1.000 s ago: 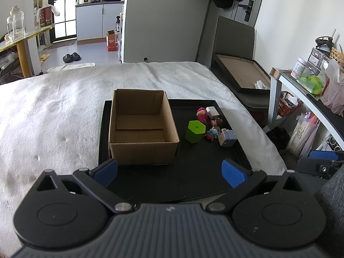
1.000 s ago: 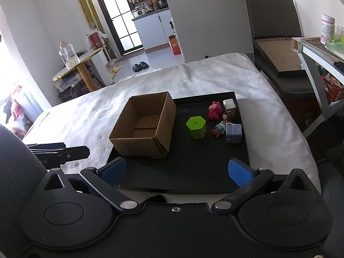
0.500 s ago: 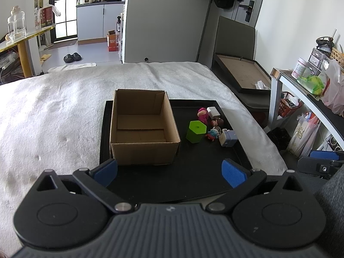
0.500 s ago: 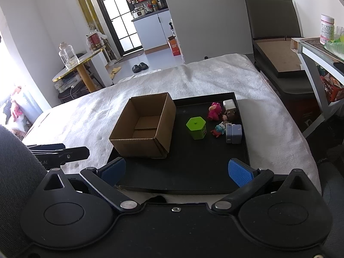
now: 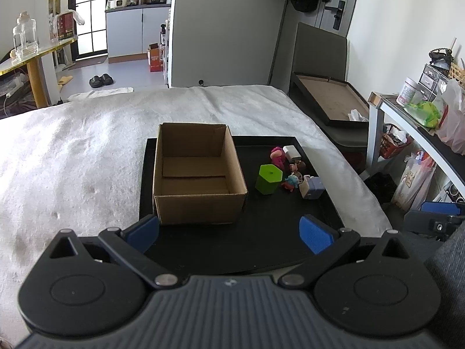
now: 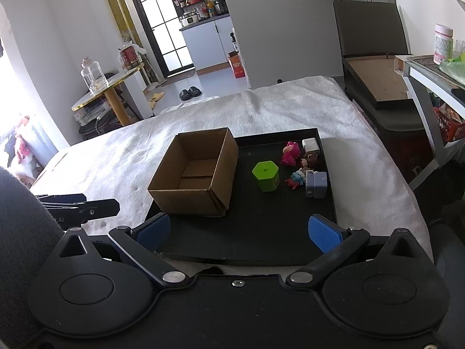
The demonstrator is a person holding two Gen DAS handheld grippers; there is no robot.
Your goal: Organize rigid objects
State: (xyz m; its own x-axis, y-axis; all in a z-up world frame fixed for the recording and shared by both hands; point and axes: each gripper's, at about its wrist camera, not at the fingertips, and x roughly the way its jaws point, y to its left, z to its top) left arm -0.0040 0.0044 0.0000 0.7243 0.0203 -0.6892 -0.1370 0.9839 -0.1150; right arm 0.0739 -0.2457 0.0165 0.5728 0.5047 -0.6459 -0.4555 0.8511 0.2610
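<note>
- The open brown cardboard box sits empty on the left part of the shallow black rectangular tray, which lies on a white fleecy bed cover.
- The task's things are bunched at the tray's right side, well apart from both claws: a lime-green hexagonal plastic block, a pink toy figure, a white cuboid, a small brown-haired figurine, a tiny blue-and-red figure and a pale lavender-grey boxy item.
- The left claw hangs released, its blue pads spread wide over the tray's near edge, grasping nothing.
- The right claw is likewise spread and empty, near the tray's front rim.
- Nothing appears sorted yet (the box floor shows bare), so the first pick is probably still ahead.
- Risk: the small figures touch or nearly touch one another, so a claw closing on one could well knock its neighbours over or off the tray's low right rim.
- Risk: the bed is soft, and a hard downward press might tilt the tray and set the pieces sliding.
- Risk: the light box may shift if a claw clips its wall during a drop.
</note>
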